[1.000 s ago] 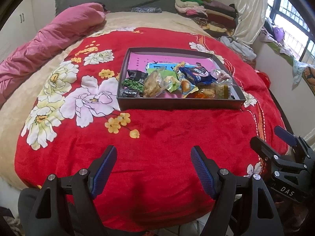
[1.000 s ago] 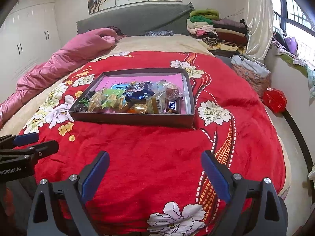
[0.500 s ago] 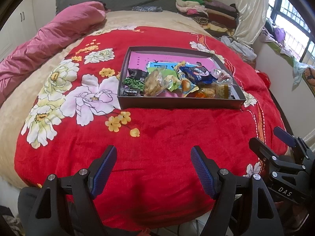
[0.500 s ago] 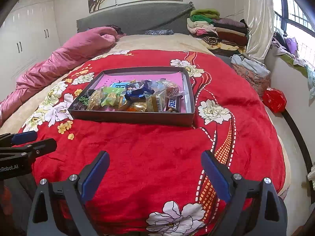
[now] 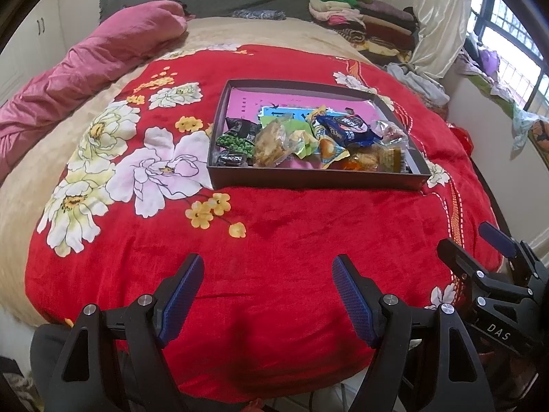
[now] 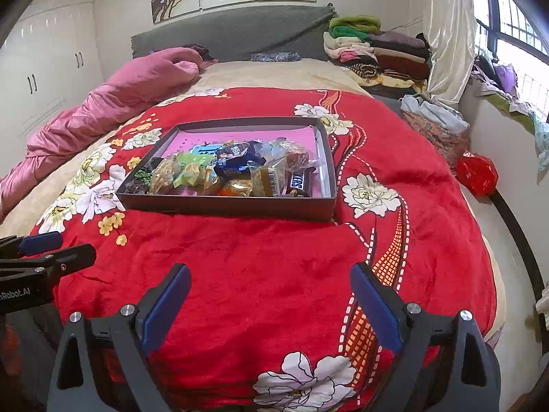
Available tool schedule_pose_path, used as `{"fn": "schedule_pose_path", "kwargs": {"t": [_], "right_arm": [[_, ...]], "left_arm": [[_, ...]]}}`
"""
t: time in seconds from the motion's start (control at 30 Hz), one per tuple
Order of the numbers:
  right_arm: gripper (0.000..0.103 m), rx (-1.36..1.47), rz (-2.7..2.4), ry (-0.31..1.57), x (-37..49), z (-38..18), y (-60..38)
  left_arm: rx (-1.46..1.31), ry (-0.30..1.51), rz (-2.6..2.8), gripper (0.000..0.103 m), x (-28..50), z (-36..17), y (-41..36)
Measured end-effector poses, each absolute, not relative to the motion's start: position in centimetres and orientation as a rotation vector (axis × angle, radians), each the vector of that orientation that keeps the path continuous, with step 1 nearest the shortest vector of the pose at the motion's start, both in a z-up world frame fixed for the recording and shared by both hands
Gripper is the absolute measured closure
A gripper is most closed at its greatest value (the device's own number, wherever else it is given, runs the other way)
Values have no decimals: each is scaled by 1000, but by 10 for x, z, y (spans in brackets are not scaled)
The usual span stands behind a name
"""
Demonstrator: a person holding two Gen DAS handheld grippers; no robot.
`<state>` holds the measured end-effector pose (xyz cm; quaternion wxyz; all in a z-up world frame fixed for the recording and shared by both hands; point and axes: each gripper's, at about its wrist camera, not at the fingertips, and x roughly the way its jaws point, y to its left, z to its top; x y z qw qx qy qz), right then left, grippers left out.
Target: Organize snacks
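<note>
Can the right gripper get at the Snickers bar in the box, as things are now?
Probably yes. The right gripper is open and empty, and the Snickers bar lies uncovered near the box's right end, with only bare blanket between.

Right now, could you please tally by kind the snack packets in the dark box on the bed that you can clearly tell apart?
Blue packet: 1
Snickers bar: 1
Green-pea packet: 1
Black packets: 2
Total: 5 clearly told apart; the other wrappers overlap too much to count.
</note>
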<state>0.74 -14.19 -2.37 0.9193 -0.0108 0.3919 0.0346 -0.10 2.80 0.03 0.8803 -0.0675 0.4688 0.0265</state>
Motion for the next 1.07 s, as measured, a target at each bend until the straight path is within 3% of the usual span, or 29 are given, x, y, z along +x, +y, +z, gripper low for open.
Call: {"fn": "schedule_pose_path", "kwargs": {"t": [0.73, 0.87, 1.07], "right_arm": [[8, -67, 5, 790, 21, -35, -165], [7, -39, -9, 791, 31, -37, -181], [6, -7, -74, 787, 56, -38, -212]], "left_arm": [[-216, 1014, 48, 25, 30, -28, 49], [-218, 1073, 124, 24, 45, -50, 68], [-251, 982, 274, 24, 64, -45, 130]]}}
